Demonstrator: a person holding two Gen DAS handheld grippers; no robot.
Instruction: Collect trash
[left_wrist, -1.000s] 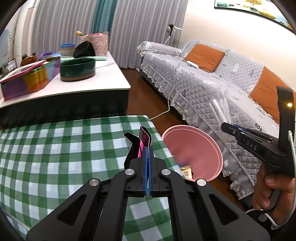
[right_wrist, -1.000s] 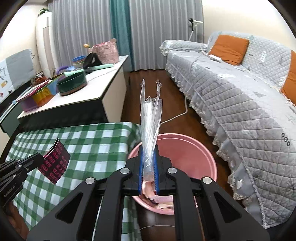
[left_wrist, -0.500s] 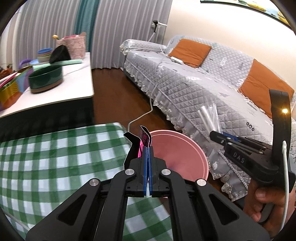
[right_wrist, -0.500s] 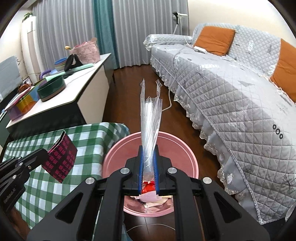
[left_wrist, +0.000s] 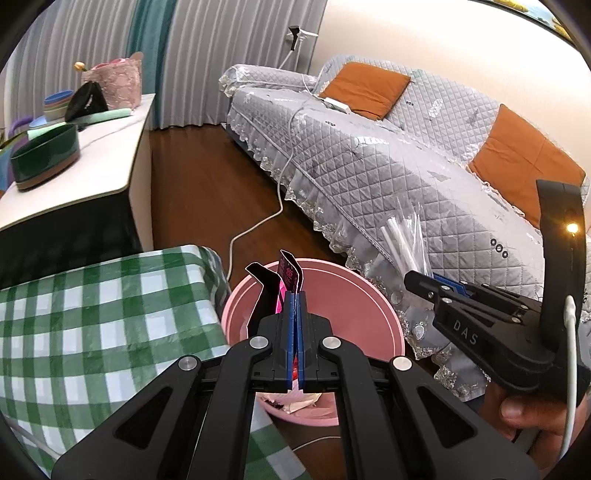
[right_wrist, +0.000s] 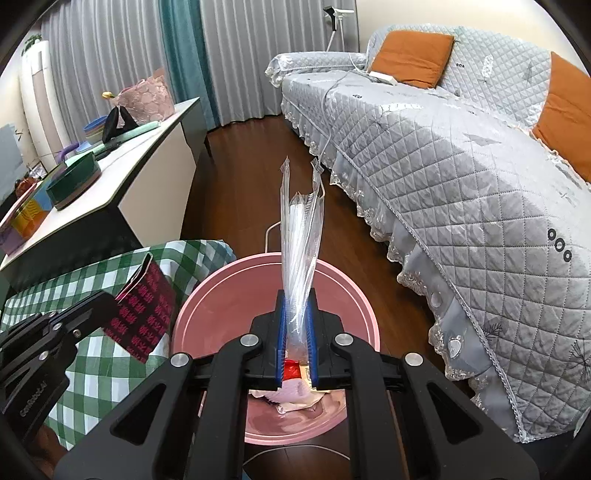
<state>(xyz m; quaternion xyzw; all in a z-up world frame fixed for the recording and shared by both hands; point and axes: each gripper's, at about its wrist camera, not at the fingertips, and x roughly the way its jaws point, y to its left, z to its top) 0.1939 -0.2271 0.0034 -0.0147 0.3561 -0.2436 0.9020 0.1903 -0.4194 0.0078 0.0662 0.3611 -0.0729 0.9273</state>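
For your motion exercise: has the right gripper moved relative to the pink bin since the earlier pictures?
Yes. The right gripper, shut on the clear wrapper, has come over the pink bin, which now fills more of its view.

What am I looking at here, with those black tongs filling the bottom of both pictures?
There is no robot: a person carries a hand-held gripper in each hand, and a camera on each one looks forward along its two fingers. One picture comes from the left gripper, the other from the right gripper. Each gripper also shows in the other's picture, at the side. The left one is shut on a dark wrapper with pink print. The right one is shut on a clear plastic bag. Both are above a pink bin on the floor, which already holds some rubbish. Beside the bin is a table with a green checked cloth; a grey sofa stands behind.
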